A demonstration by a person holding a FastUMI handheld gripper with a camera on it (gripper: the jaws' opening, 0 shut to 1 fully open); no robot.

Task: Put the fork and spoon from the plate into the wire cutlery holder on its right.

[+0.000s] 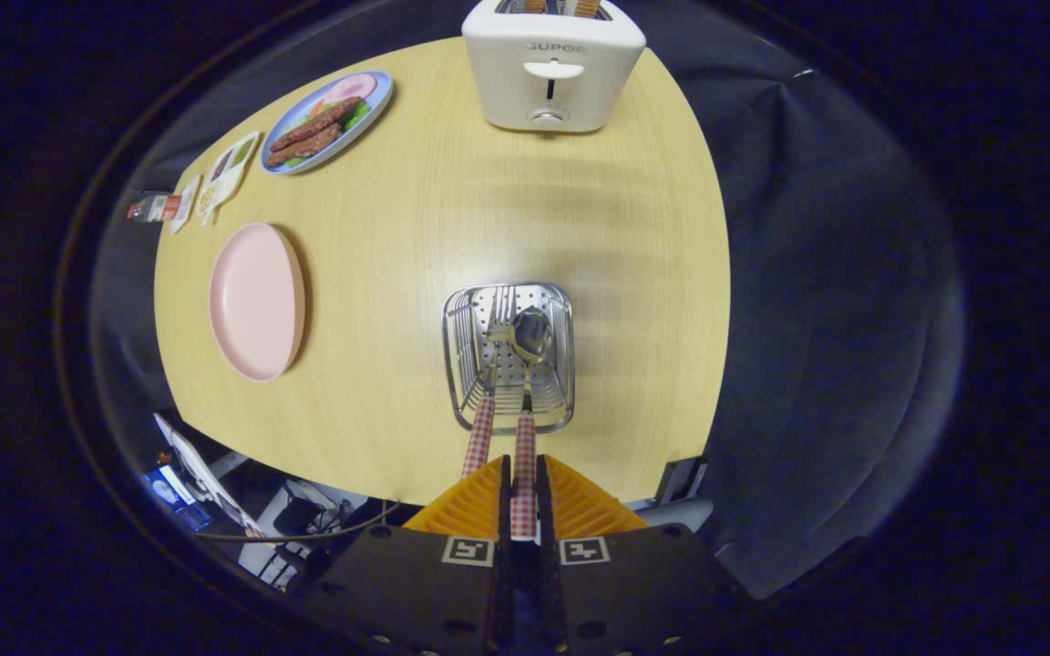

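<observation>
Claw (523,487) clenched on the spoon (530,342) handle, its bowl inside the wire holder (560,364) beside the fork (488,364).

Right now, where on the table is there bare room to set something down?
Bare wood lies between the toaster and the wire holder, also between the pink plate and holder. The far-left corner is crowded. The gripper is shut on the spoon.

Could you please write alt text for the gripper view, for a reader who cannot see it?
The gripper has its jaws shut on the checked handle of a spoon, whose bowl is down inside the wire cutlery holder beside the fork. To the left lies an empty pink plate; a toaster stands beyond.
</observation>
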